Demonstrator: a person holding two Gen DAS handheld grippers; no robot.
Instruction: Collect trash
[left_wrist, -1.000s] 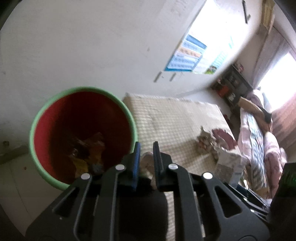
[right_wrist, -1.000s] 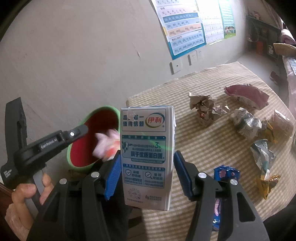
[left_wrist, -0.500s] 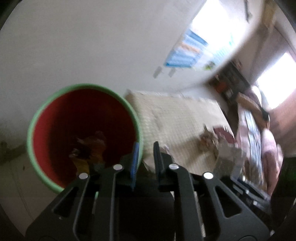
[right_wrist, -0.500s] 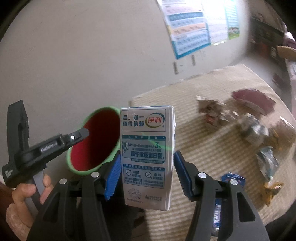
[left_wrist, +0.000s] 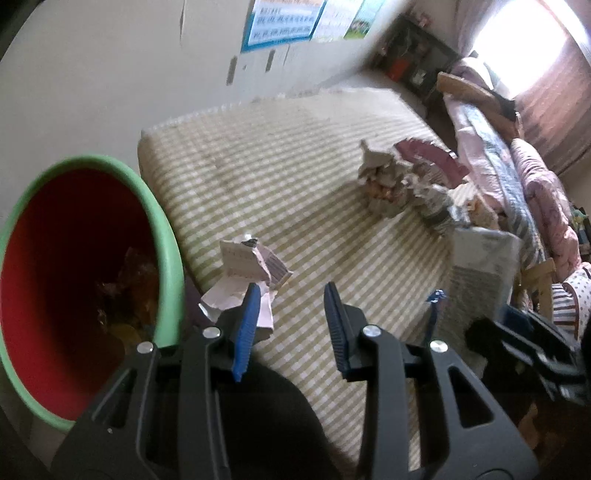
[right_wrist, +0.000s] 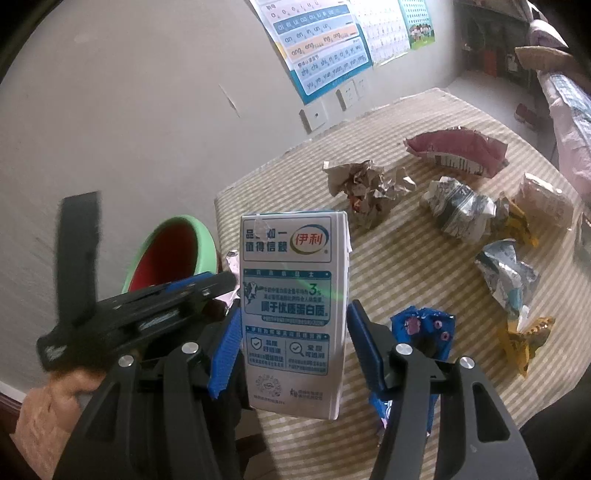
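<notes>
A green-rimmed red bin (left_wrist: 74, 280) is seen off the table's left edge, scraps lying inside. Just beside it, at that edge, crumpled paper (left_wrist: 247, 273) lies before the left gripper (left_wrist: 290, 317), its jaws apart and empty. A white milk carton (right_wrist: 293, 310) is clamped upright in the right gripper (right_wrist: 291, 347). Further wrappers (right_wrist: 480, 218) are strewn toward the checked table (left_wrist: 280, 177)'s right edge, a blue wrapper (right_wrist: 421, 328) nearest the right claw
</notes>
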